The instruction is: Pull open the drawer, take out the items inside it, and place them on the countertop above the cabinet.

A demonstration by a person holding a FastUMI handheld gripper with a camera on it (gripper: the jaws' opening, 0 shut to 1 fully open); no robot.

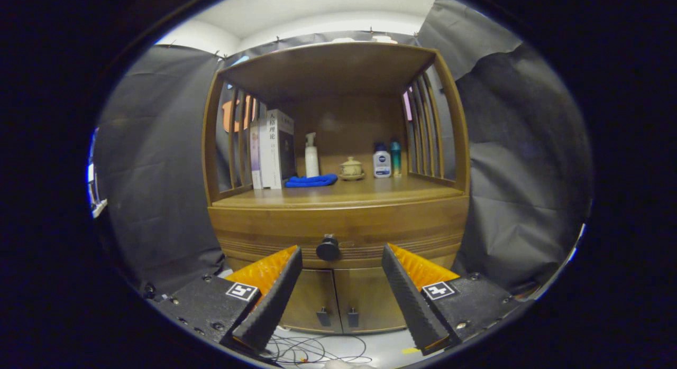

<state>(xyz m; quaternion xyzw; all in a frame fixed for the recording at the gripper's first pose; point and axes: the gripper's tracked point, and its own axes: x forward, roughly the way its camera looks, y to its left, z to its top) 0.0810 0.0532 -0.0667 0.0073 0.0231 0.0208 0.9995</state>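
Note:
A wooden cabinet stands ahead of me with its drawer (338, 229) closed. The drawer's dark round knob (328, 248) sits just beyond my fingertips, a little left of the middle of the gap. My gripper (342, 252) is open and holds nothing, its fingers spread wide to either side of the knob without touching it. Above the drawer lies the wooden countertop (365, 192), under a shelf roof. What is inside the drawer is hidden.
On the countertop stand upright books (272, 149), a white pump bottle (311, 156), a blue cloth (312, 181), a small lidded pot (351, 168) and two small bottles (387, 158). Slatted wooden sides flank it. Two lower doors (338, 300) with small handles; cables (312, 350) on the floor.

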